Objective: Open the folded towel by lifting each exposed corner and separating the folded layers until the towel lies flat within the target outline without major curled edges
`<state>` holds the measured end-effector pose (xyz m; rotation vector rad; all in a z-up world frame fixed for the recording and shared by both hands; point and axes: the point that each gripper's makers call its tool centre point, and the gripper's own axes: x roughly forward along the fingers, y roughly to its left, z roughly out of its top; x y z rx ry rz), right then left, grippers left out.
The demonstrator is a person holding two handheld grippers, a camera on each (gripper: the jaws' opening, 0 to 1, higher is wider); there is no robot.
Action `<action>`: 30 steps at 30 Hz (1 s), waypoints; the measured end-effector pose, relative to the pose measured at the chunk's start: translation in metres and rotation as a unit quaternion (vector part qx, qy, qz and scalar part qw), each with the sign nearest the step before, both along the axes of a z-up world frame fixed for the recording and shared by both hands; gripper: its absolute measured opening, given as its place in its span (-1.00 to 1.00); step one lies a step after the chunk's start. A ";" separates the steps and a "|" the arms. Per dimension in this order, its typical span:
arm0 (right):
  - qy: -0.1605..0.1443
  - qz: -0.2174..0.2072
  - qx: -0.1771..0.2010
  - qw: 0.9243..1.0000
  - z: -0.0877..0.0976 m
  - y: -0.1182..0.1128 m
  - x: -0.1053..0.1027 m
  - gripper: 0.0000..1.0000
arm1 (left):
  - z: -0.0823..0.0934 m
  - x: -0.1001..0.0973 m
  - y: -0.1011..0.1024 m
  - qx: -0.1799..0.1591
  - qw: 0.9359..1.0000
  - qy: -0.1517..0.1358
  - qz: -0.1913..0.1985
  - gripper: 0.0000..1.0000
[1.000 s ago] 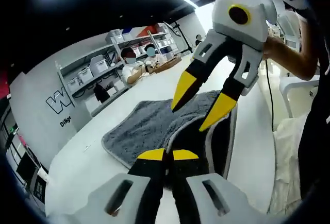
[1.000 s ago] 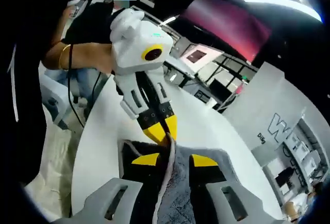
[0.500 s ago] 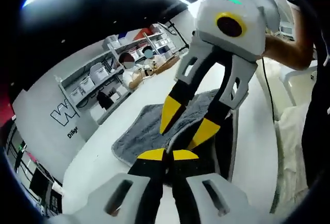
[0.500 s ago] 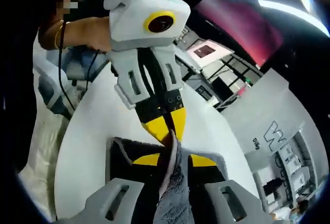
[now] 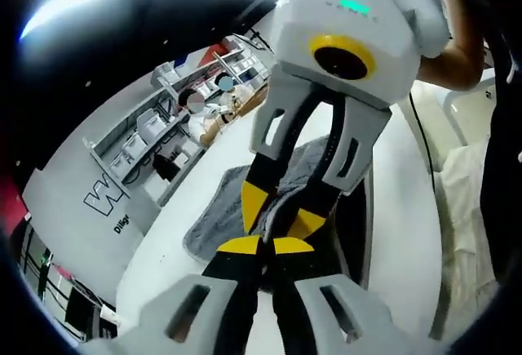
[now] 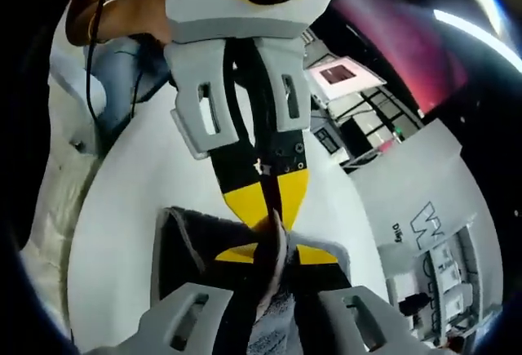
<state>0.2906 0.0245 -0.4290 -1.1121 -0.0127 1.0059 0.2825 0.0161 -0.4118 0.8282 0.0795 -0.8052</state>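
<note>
From my left gripper view I get the grey towel [image 5: 216, 212] spread on the white table [image 5: 171, 249], with shelving [image 5: 163, 122] and seated people behind it against the wall; my right gripper view gives me instead a fold of that towel [image 6: 273, 265] standing up on edge between my own jaws, and a dim room with a screen [image 6: 338, 73] beyond.

Left gripper [image 5: 267, 245]: yellow tips pressed together with no gap; towel edge sits right at the tips, but I cannot tell whether cloth is pinched between them; in the right gripper view it [image 6: 267, 208] comes down from above, tips closed at the top of the raised fold.

Right gripper [image 6: 277, 253]: jaws narrow, clamped on the upright fold; in the left gripper view it [image 5: 281, 212] points down at the towel, tips close beside mine, a forearm [image 5: 465, 37] behind it.

Both grippers meet nose to nose over the towel's near end.
</note>
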 end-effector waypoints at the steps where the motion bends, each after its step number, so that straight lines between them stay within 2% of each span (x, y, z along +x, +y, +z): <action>1: -0.005 0.002 -0.008 1.000 -0.001 0.001 0.001 -0.87 | -0.001 0.000 0.001 0.006 1.000 -0.001 0.002 -0.97; 4: -0.006 0.004 -0.027 1.000 -0.006 -0.001 0.001 -1.00 | -0.004 -0.001 0.001 0.010 1.000 0.001 0.000 -0.97; 10: 0.001 0.013 -0.028 1.000 -0.009 0.001 0.000 -1.00 | -0.011 -0.003 0.004 0.001 1.000 0.018 0.002 -0.96; 13: 0.004 0.014 -0.026 1.000 -0.010 0.002 0.001 -1.00 | -0.011 -0.002 0.005 -0.004 1.000 0.016 0.004 -0.96; 17: 0.011 0.008 -0.014 1.000 -0.009 0.000 0.003 -1.00 | -0.008 0.000 0.006 -0.059 0.997 0.037 0.015 -0.92; 19: 0.011 0.004 -0.008 1.000 -0.006 -0.001 0.005 -1.00 | -0.007 0.000 0.008 -0.099 0.993 0.058 0.020 -0.84; 20: 0.011 0.003 -0.005 1.000 -0.006 -0.002 0.006 -1.00 | -0.006 0.001 0.009 -0.120 0.990 0.066 0.021 -0.79; 21: 0.007 0.003 -0.001 1.000 -0.004 -0.002 0.006 -1.00 | -0.005 0.001 0.010 -0.161 0.983 0.090 0.021 -0.72; 22: 0.004 0.002 0.000 1.000 -0.003 -0.002 0.007 -1.00 | -0.005 0.000 0.010 -0.182 0.978 0.104 0.017 -0.66; 23: 0.000 -0.001 0.002 1.000 -0.002 -0.002 0.008 -1.00 | -0.002 -0.001 0.010 -0.220 0.968 0.119 0.012 -0.65; 24: 0.000 -0.002 0.005 1.000 -0.001 -0.002 0.009 -1.00 | 0.000 -0.001 0.011 -0.242 0.962 0.129 0.010 -0.65; 25: 0.001 -0.003 0.007 1.000 -0.001 -0.002 0.008 -1.00 | 0.003 -0.001 0.013 -0.272 0.952 0.141 0.011 -0.66; 27: 0.001 -0.005 0.012 1.000 0.000 -0.001 0.009 -1.00 | 0.004 0.001 0.018 -0.304 0.940 0.154 0.018 -0.65; 30: 0.000 -0.009 0.019 1.000 0.002 -0.001 0.011 -1.00 | 0.000 0.005 0.023 -0.333 0.926 0.175 0.034 -0.58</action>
